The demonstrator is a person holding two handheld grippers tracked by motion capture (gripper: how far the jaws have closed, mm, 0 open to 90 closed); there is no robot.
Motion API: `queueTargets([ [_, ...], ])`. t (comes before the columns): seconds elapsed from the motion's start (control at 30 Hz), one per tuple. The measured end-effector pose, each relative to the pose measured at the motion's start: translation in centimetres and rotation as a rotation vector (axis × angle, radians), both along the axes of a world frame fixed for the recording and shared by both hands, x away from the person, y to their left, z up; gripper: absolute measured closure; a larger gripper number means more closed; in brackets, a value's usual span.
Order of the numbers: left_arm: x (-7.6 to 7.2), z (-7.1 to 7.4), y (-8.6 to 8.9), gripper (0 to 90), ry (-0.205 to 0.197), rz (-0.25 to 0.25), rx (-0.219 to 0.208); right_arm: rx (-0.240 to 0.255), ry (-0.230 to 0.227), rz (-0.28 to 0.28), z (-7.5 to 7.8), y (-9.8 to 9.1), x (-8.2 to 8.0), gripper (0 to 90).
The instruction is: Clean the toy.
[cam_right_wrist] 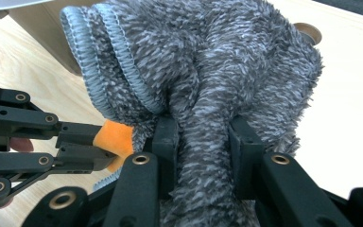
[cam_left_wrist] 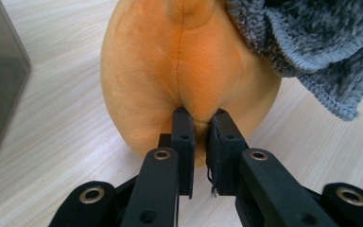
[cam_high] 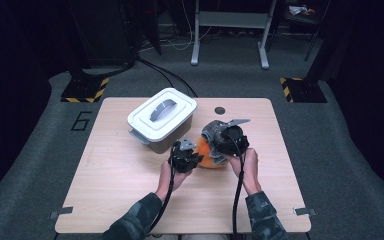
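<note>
1. Bin (cam_high: 162,119) on counter (cam_high: 120,175): lid on, contents hidden.
2. Plush (cam_left_wrist: 189,71) lies just right of bin; long axis probably runs away from left gripper (cam_left_wrist: 200,124).
3. Left gripper pinches a fold of plush.
4. Right gripper (cam_right_wrist: 202,137) clamps grey cloth (cam_right_wrist: 208,61), draped over plush.

Camouflage sleeves (cam_high: 135,222), black cabled gripper (cam_high: 185,157) bodies.
</note>
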State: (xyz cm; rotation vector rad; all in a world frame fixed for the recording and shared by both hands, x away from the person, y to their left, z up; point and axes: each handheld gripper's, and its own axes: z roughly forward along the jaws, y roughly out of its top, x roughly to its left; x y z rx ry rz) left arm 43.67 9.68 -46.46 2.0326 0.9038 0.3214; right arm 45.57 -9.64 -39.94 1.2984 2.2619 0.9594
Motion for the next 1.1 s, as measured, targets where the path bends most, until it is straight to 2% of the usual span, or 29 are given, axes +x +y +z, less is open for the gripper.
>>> queueTargets([
  [0.03, 0.0, 0.0, 0.0, 81.8, -0.002, 0.001, 0.007, -0.004, 0.0, -0.005, 0.0, 0.0, 0.0, 68.9],
  [0.3, 0.3, -0.2, 0.3, 81.4, 0.015, 0.015, -0.027, -0.023, 0.022, -0.059, -1.4, -2.2, 0.2, 68.8],
  [0.6, 0.3, -0.3, 0.1, 81.0, 0.006, 0.014, -0.027, -0.016, 0.085, -0.134, -4.2, -5.0, 0.5, 68.9],
  [0.7, 0.3, -0.2, 0.1, 81.0, 0.001, 0.012, -0.021, -0.022, 0.112, -0.155, -5.1, -5.5, 0.7, 69.0],
  [0.73, 0.3, -0.3, 0.1, 81.0, -0.001, 0.013, -0.022, -0.023, 0.14, -0.171, -5.3, -5.5, 0.7, 69.0],
  [0.8, 0.3, -0.3, 0.1, 81.0, -0.001, 0.013, -0.022, -0.026, 0.142, -0.172, -5.8, -5.8, 1.0, 69.1],
  [0.97, 0.3, -0.3, 0.1, 81.0, -0.001, 0.01, -0.022, -0.061, 0.191, -0.177, -7.2, -6.1, 1.6, 69.1],
  [1.03, 0.3, -0.3, 0.2, 81.0, 0.002, 0.015, -0.026, -0.059, 0.197, -0.184, -7.2, -6.3, 1.6, 69.2],
  [1.1, 0.3, -0.3, 0.2, 80.9, 0.006, 0.015, -0.032, -0.063, 0.174, -0.188, -6.2, -6.4, 1.4, 69.3],
])
